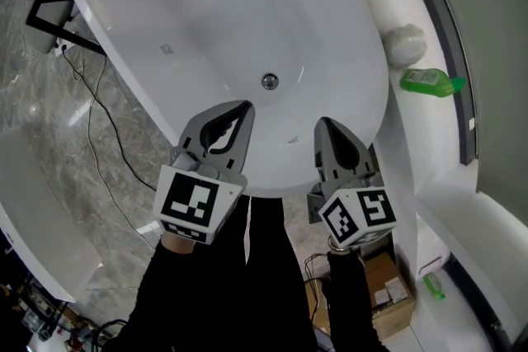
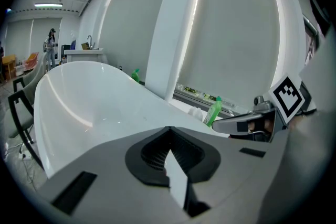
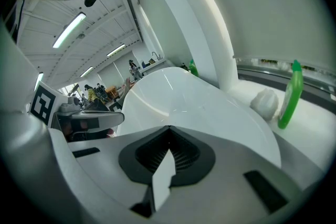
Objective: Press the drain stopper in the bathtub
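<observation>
Over the bathtub's point(image 1: 206, 12) near end, left gripper point(image 1: 244, 107) and right gripper point(image 1: 324, 124) hovering, both jaws clenched empty, drain stopper point(image 1: 270, 81) lying beyond.

Small round drain stopper point(image 1: 270, 81), shiny metal with a darker centre, set in the floor of the bathtub point(image 1: 165, 21), on its midline and toward the near end. Raised or pressed down: impossible to tell from above. Bathtub white, glossy, oval, with a smooth wide rim, stretching away toward the upper left of the head view.
</observation>
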`<state>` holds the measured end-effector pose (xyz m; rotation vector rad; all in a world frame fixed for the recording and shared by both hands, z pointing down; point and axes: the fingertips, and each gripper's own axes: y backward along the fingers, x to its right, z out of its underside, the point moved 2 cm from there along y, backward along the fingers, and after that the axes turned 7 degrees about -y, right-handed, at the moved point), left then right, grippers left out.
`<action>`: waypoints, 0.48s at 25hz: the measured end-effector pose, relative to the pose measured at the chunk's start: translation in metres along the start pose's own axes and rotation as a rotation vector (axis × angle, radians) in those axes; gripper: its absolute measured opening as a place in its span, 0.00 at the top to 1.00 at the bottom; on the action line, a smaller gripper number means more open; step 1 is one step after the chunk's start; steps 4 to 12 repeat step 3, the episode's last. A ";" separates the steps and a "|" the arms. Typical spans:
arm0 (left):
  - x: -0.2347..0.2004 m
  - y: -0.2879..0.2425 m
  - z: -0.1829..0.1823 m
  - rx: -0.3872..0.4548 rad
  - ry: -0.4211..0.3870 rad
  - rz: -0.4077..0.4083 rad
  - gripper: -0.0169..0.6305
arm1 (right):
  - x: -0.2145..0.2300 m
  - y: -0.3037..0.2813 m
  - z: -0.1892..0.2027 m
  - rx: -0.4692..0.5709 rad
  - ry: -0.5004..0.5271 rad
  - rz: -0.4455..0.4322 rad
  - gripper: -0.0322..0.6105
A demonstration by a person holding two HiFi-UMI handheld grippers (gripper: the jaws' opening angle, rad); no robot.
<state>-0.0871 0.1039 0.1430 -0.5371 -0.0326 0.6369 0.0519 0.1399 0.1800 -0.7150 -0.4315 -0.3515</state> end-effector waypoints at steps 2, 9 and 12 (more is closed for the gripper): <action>-0.001 0.000 0.000 -0.001 0.002 0.000 0.96 | 0.000 -0.001 0.002 -0.006 0.003 0.002 0.95; -0.001 0.000 0.000 -0.002 0.004 0.000 0.96 | 0.000 -0.002 0.003 -0.009 0.004 0.003 0.95; -0.001 0.000 0.000 -0.002 0.004 0.000 0.96 | 0.000 -0.002 0.003 -0.009 0.004 0.003 0.95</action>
